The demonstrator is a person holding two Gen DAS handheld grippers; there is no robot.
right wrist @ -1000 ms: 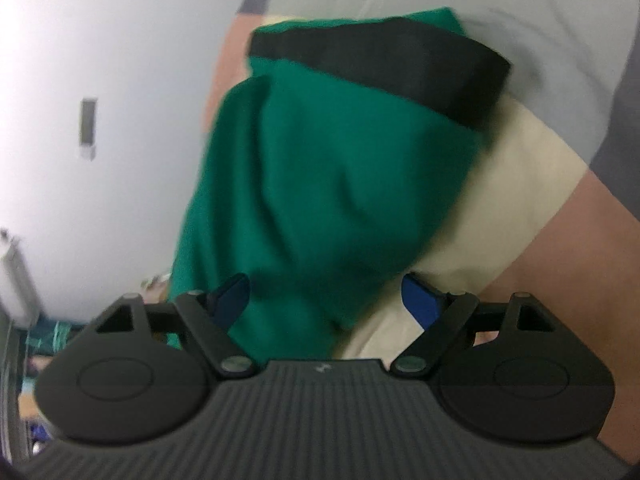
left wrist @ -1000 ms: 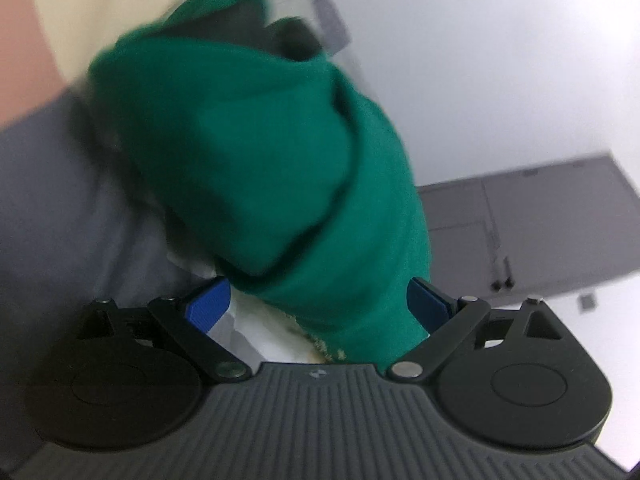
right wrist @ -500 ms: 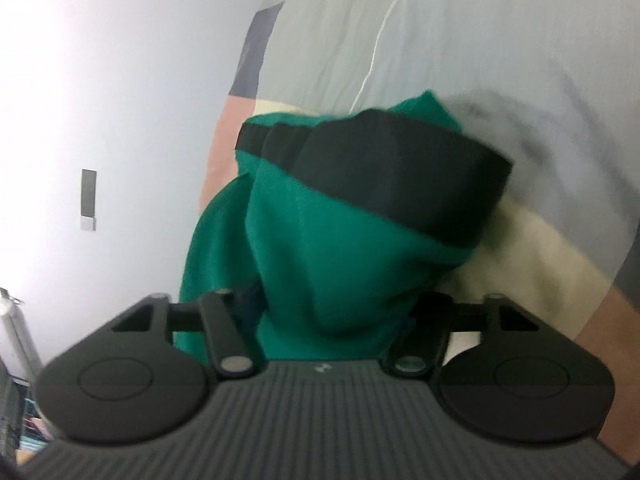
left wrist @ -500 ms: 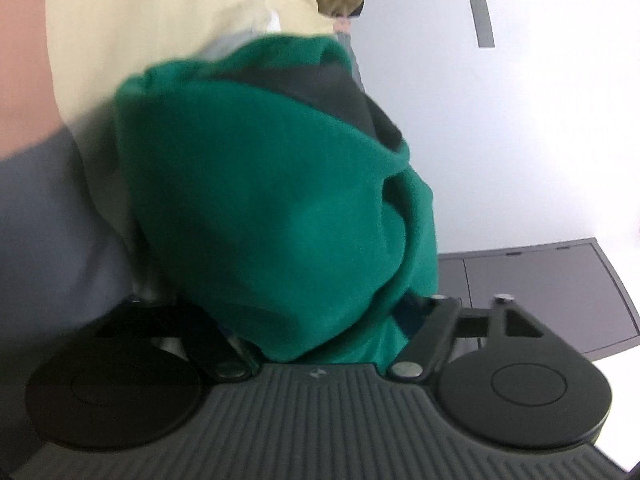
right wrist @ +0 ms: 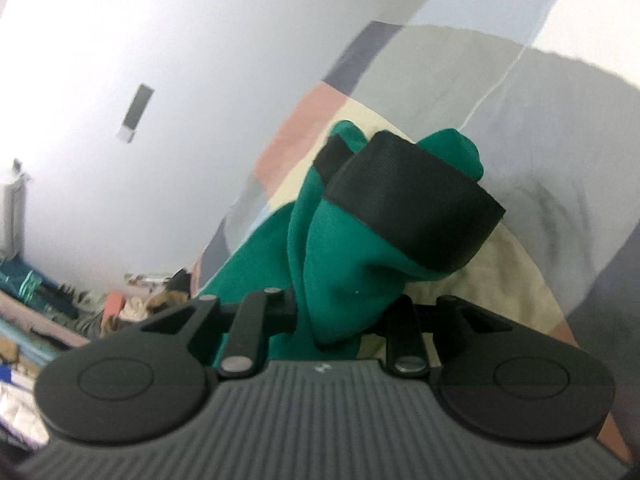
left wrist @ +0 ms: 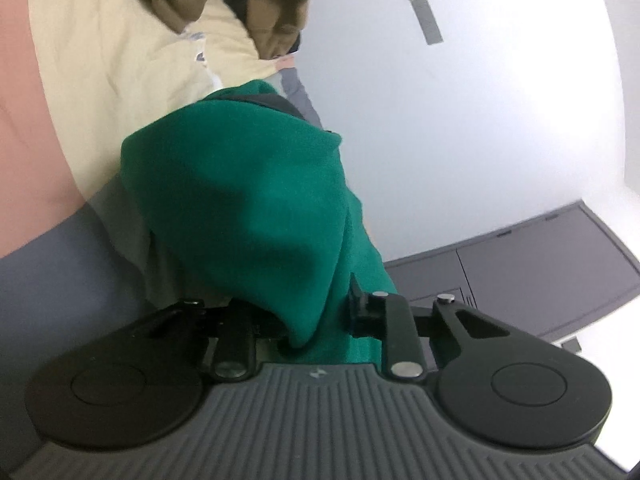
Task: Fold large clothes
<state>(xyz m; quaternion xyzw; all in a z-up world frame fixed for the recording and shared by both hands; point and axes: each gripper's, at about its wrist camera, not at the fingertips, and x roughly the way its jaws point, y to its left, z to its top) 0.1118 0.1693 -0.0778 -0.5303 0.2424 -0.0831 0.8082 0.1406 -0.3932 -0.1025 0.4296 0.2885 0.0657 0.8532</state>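
A green garment with a black ribbed band lies bunched on a patchwork bedspread. In the left wrist view the green garment (left wrist: 240, 200) fills the middle, and my left gripper (left wrist: 308, 314) has its jaws closing on a fold of it. The pads are hidden in the cloth. In the right wrist view my right gripper (right wrist: 344, 314) is also closing its jaws on a bunch of the green garment (right wrist: 340, 276). The black band (right wrist: 416, 220) stands up just beyond the fingers. Both grippers hold the cloth lifted off the bed.
A tan garment (left wrist: 256, 4) lies heaped at the far end of the bedspread (left wrist: 120, 80). A grey cabinet (left wrist: 540, 272) stands by the white wall on the right. In the right wrist view the bedspread (right wrist: 440, 60) stretches away, and clutter (right wrist: 40, 300) lies low on the left.
Both pairs of jaws have drawn in from wide apart onto the green cloth, and the blue pads are now buried in it. Both grippers have risen, and the right one has rolled.
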